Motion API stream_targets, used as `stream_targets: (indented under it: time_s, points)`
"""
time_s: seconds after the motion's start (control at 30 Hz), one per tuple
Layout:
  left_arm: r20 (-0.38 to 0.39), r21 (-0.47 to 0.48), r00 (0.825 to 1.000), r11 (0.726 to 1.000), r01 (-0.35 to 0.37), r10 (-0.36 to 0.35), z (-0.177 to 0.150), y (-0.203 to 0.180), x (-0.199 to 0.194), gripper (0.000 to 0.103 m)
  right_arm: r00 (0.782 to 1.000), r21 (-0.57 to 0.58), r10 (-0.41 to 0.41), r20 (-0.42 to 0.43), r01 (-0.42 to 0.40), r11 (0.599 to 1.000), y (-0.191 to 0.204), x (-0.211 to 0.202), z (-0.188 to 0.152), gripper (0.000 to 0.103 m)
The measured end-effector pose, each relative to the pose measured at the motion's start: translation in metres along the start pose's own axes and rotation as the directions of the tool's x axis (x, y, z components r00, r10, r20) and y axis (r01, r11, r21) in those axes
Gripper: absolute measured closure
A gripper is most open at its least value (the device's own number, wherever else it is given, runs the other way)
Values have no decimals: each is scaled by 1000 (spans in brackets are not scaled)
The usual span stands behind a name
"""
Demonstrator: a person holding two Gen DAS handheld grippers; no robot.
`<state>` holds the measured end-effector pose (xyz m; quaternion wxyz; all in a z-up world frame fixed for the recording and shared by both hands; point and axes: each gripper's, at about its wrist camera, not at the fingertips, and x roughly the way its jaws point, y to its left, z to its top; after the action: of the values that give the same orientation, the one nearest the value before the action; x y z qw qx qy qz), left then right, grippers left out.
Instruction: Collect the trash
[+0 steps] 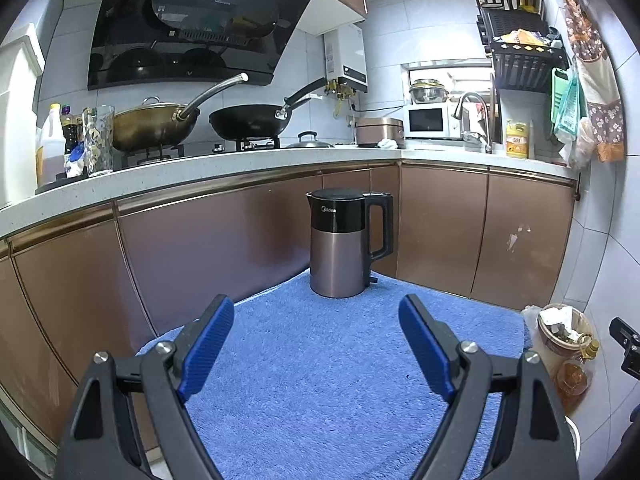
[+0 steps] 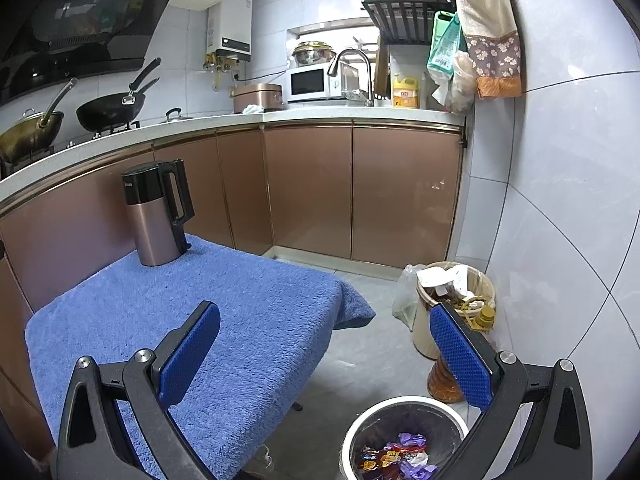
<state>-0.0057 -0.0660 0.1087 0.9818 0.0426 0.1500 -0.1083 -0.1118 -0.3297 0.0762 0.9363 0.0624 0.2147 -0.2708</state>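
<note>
Trash (image 2: 394,458), a heap of purple and orange wrappers, lies in the bottom of a round bin (image 2: 362,426) with a white rim that stands on the grey floor (image 2: 360,364), just off the near right corner of the blue towel (image 2: 248,320). The towel covers a low table and hangs over its right edge. None of the wrappers lie on the towel.

A kettle (image 1: 346,242) with a black top and handle stands upright at the far edge of the towel, close to the brown cabinet doors (image 1: 440,228).

The left gripper (image 1: 316,344) hangs over the near part of the towel, its blue pads (image 1: 208,344) wide apart with nothing between them. The right gripper (image 2: 324,354) is over the towel's right edge and the floor beside it, also spread wide and empty, its right pad (image 2: 460,356) in front of a second, beige bin (image 2: 420,332).

That beige bin stands further back by the white tiled wall (image 2: 568,200), lined with a plastic bag and stuffed with paper and scraps. An amber bottle (image 2: 442,380) with a yellow cap stands against it, between the two bins.

On the counter (image 1: 240,166) behind are two woks on the stove, a rice cooker, a microwave and a tap.
</note>
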Motion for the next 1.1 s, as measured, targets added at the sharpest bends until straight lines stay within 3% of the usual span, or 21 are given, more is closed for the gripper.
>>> stream_targets:
  time_s: [1.1]
  points:
    - [24, 12, 1000, 1000, -13, 12, -2, 0, -43, 19, 998, 4, 28, 61, -29, 1000, -12, -37, 1, 0]
